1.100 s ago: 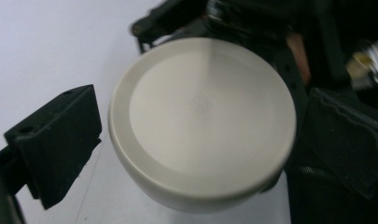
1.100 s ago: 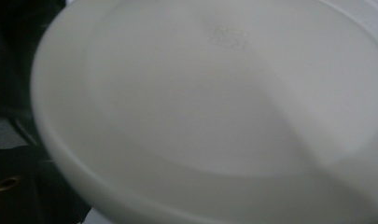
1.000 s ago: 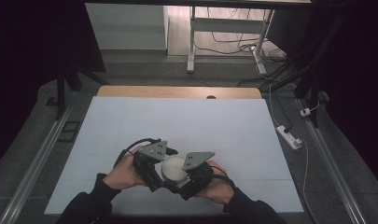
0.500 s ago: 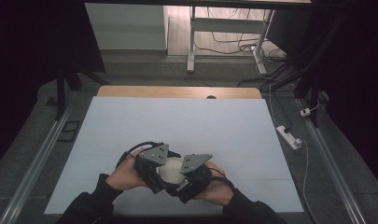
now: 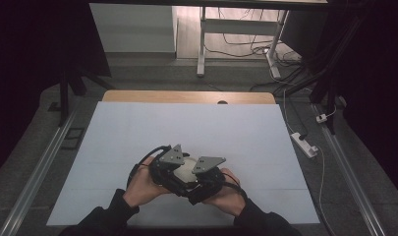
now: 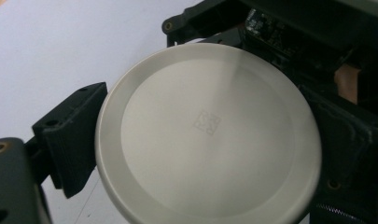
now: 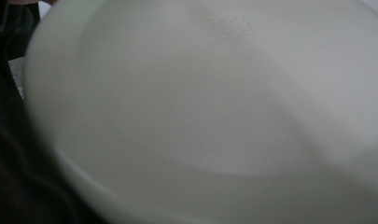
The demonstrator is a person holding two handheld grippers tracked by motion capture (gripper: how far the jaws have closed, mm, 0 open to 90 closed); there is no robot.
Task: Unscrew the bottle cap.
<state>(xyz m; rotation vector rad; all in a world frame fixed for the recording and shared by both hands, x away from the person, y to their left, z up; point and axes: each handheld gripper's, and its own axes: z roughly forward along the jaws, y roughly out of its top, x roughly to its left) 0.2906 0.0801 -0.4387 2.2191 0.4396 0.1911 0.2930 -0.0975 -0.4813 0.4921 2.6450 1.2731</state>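
Most of the white dish is buried between the left gripper and the right gripper, so from above you just get a pale sliver, and the right gripper view is a blurry close-up of it, so I can't tell how that one's jaws stand. In the left gripper view the round dish sits with a black jaw against its left rim and dark gear crowding its right, so it looks clamped. It's all near the front edge of the white table, lots of bare top ahead, dim room with cables on the floor beyond.
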